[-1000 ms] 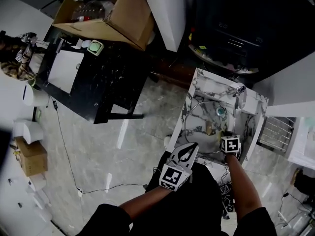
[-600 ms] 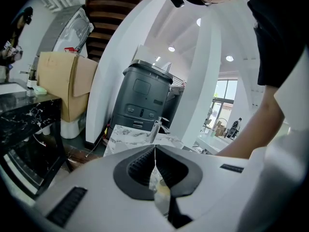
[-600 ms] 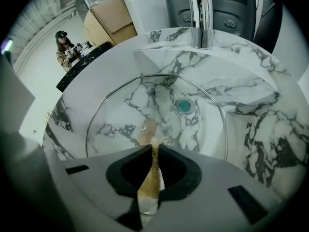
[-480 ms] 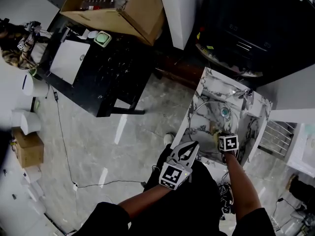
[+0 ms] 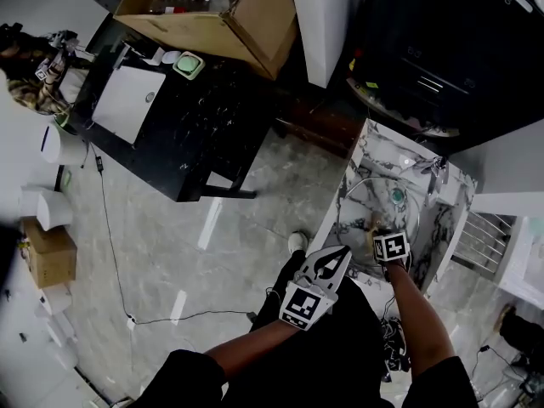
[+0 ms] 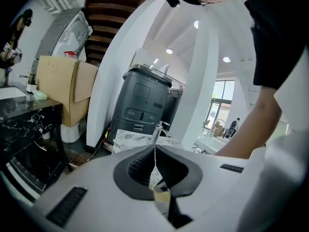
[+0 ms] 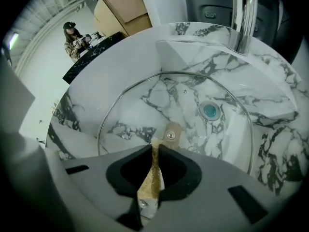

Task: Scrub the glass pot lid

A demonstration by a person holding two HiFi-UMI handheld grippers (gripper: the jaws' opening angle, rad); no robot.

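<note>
Looks like a lab or test studio with a mock kitchen corner, not a home. Told by the small marble sink with its tap standing free on a polished grey floor, near a black desk that carries an open cardboard box. Also by a loose cable trailing over that floor, a big grey machine, recessed ceiling lights, and another person standing past the desk.
</note>
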